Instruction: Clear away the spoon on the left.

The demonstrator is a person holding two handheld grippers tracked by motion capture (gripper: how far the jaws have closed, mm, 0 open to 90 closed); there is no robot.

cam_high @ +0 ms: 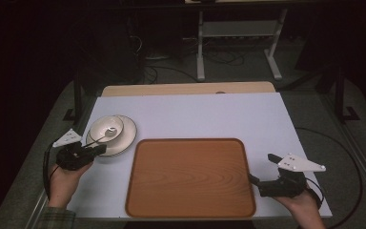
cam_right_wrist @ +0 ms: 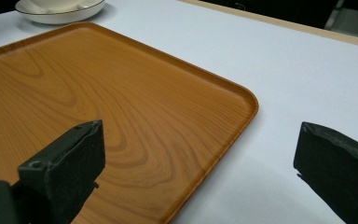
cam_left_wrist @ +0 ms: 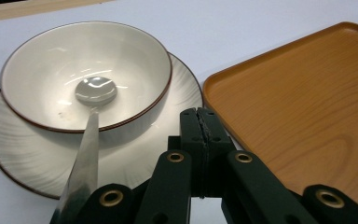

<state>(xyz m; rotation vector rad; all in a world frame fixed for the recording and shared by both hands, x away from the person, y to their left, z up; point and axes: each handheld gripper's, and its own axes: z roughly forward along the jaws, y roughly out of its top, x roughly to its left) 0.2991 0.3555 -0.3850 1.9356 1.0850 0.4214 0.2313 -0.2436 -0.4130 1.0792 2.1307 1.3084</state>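
Note:
A white bowl (cam_high: pixel 107 127) with a dark rim stands on a white plate (cam_high: pixel 126 137) at the table's left. A metal spoon (cam_high: pixel 104 136) lies in the bowl, its handle reaching out over the rim toward my left gripper. My left gripper (cam_high: pixel 101 149) sits at the plate's near edge with its jaws shut and nothing between them. In the left gripper view the shut gripper (cam_left_wrist: pixel 200 116) is just right of the spoon (cam_left_wrist: pixel 89 140), over the plate (cam_left_wrist: pixel 18 149) and below the bowl (cam_left_wrist: pixel 51 60). My right gripper (cam_high: pixel 263 168) is open beside the wooden tray (cam_high: pixel 190 176). Seen from the right gripper view, my right gripper (cam_right_wrist: pixel 203 140) straddles the tray's (cam_right_wrist: pixel 98 93) right edge.
The tray (cam_left_wrist: pixel 307 102) lies bare in the middle of a white mat (cam_high: pixel 195 114) on the table. The plate (cam_right_wrist: pixel 60 16) is far off past the tray. Metal stand legs (cam_high: pixel 200 52) and cables lie on the floor beyond the table.

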